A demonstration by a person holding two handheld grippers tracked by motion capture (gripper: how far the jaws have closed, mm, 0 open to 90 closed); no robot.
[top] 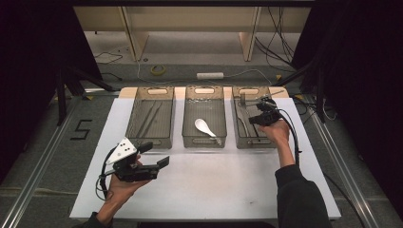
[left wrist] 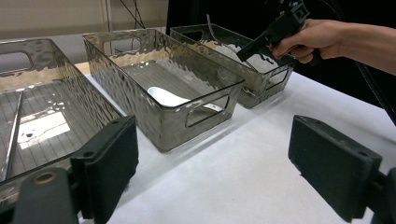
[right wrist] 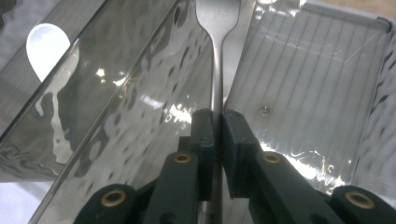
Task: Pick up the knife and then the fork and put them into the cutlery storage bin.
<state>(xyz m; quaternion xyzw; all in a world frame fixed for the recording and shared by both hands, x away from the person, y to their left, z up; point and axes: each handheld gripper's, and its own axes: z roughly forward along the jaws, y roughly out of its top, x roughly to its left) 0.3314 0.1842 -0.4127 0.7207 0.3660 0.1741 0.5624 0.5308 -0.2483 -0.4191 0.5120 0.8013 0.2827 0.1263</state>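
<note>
The desk (top: 199, 185) carries a white sheet, and along its far edge stand three smoked, see-through bins side by side. The left bin (top: 151, 116), toward the far-left corner, holds thin metal utensils lying lengthwise on its ribbed floor. The middle bin (top: 204, 116) holds a white spoon (top: 205, 127) with its bowl toward the left bin. The right bin (top: 252, 118), toward the far-right corner, is where the work is in hand: the right hand-held gripper (top: 260, 114) is held over it, angled down into it. In the right gripper view its jaws are pinched nearly together on the slim handle of a metal fork (right wrist: 216, 60), whose handle runs between the pads and up to the broad neck at the top of that view, just beside the wall shared with the middle bin; the tines cannot be seen. The left hand-held gripper (top: 154, 154) hovers above the near-left part of the desk, short of the left bin, its jaws spread wide with nothing between them, pointing toward the bins.
</note>
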